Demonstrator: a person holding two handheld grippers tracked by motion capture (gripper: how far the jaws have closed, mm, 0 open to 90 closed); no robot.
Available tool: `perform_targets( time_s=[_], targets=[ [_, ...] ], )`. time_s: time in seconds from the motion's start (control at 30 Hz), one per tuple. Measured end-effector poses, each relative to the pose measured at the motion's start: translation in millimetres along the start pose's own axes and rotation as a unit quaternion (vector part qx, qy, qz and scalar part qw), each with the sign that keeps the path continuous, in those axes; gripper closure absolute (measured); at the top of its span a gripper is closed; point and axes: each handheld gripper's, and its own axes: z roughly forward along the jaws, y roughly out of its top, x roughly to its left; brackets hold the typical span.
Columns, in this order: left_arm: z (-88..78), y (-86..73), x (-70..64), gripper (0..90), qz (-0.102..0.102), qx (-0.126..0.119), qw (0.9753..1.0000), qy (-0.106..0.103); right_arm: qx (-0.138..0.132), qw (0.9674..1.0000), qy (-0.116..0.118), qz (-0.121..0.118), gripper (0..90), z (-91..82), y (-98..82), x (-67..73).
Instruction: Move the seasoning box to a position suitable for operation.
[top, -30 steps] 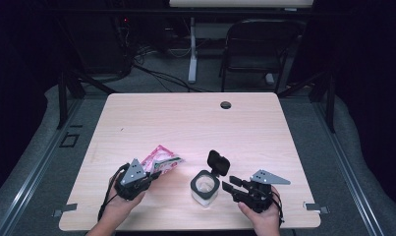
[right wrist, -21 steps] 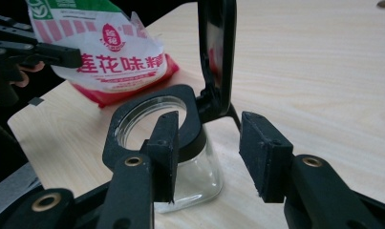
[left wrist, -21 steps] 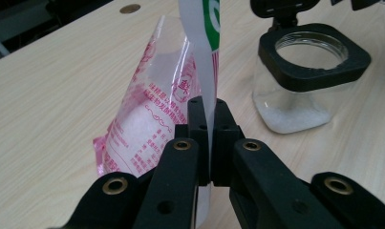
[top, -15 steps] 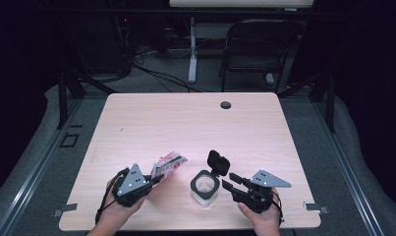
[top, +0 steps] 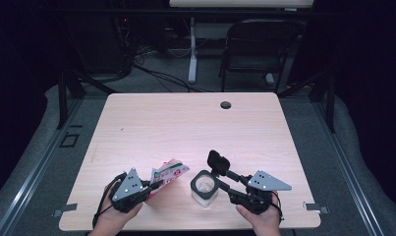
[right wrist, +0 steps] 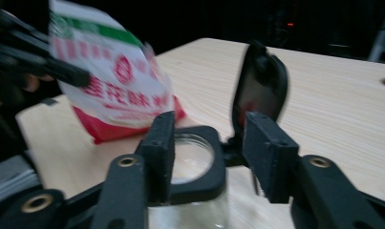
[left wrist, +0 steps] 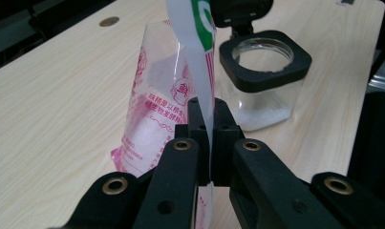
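Hidden or unclear parts, left to right. In the high view the left gripper (top: 145, 187), near the table's (top: 151, 128) front edge, covers the lower end of the seasoning packet (top: 170, 174), and the person's left hand (top: 112, 219) is cut off by the lower frame edge. In the left gripper view the packet's top runs out of the frame and its print is too small to read; the jar's flip lid (left wrist: 241, 10) is cropped at the upper edge. In the right gripper view the picture is blurred, and the jar's lower body is cut off at the bottom.

The packet is a flat plastic pouch, red and pink with white panels, red printing and a green band near its upper end; part of it is clear. It is held tilted above the tabletop, just left of the jar (top: 204, 187), its free end pointing toward the jar's mouth. The left gripper's jaws are fully closed, pinching a thin edge of the packet between them.

The jar is clear, squarish, with a black collar around an open mouth and a black lid standing hinged upright behind it; a white granular layer lies in its bottom. It stands on the table near the front edge.

The right gripper (right wrist: 210, 143) has its jaws set fairly wide, either side of the jar's collar, and they have just been opening; whether the pads press on the collar cannot be told.
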Motion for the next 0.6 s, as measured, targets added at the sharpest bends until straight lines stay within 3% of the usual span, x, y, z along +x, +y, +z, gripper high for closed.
perform_targets(
  time_s=[0.13, 0.3, 0.47, 0.6],
  targets=[
    [4.6, -0.5, -5.9, 90.0, 0.012, 0.008, 0.9999, -0.008, 0.004, 0.9996, 0.007, -0.027, 57.0, 4.0, 9.2, 6.3],
    [9.1, -1.5, -11.6, 90.0, 0.021, 0.015, 0.9996, -0.014, 0.018, 0.9967, 0.046, -0.065, 56.9, 21.8, 17.5, 15.6],
    [10.3, -4.9, -13.6, 90.0, 0.024, 0.019, 0.9993, -0.021, 0.039, 0.9924, 0.088, -0.076, 52.6, 49.6, 23.4, 23.0],
    [8.8, -7.6, -13.9, 90.0, 0.024, 0.02, 0.9992, -0.023, 0.043, 0.9902, 0.109, -0.077, 50.4, 69.4, 27.9, 27.3]
  ],
)
